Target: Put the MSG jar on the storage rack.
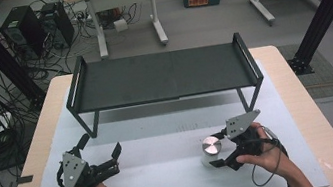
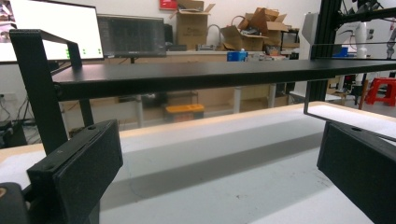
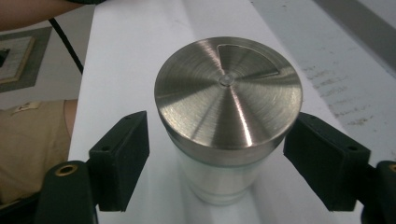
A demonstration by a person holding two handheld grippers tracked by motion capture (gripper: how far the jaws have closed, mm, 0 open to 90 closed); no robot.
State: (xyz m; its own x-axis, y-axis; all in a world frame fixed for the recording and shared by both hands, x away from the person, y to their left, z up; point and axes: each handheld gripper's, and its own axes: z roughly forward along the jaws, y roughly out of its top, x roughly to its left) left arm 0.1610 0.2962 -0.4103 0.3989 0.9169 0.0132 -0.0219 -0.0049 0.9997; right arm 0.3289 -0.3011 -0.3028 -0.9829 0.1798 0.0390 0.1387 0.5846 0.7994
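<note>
right gripper [image 3: 219,154] straddling the jar [image 3: 228,135], jaws wide, not touching | jar standing upright on the white mat [image 1: 167,174], in front of the black shelf [image 1: 162,76] | left gripper [image 1: 101,159] idling wide, well left of jar | risk: uneven closing tipping the jar or slipping off its steel lid [image 1: 211,145]

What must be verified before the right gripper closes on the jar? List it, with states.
1. Right gripper open, one jaw on each side of the jar: ok.
2. Jaws level with the glass body rather than the metal lid: cannot tell.
3. Jar upright on the white mat: ok.
4. Left gripper open, away from the jar: ok.
5. Black shelf top bare: ok.
6. Lid firmly seated: cannot tell.
</note>
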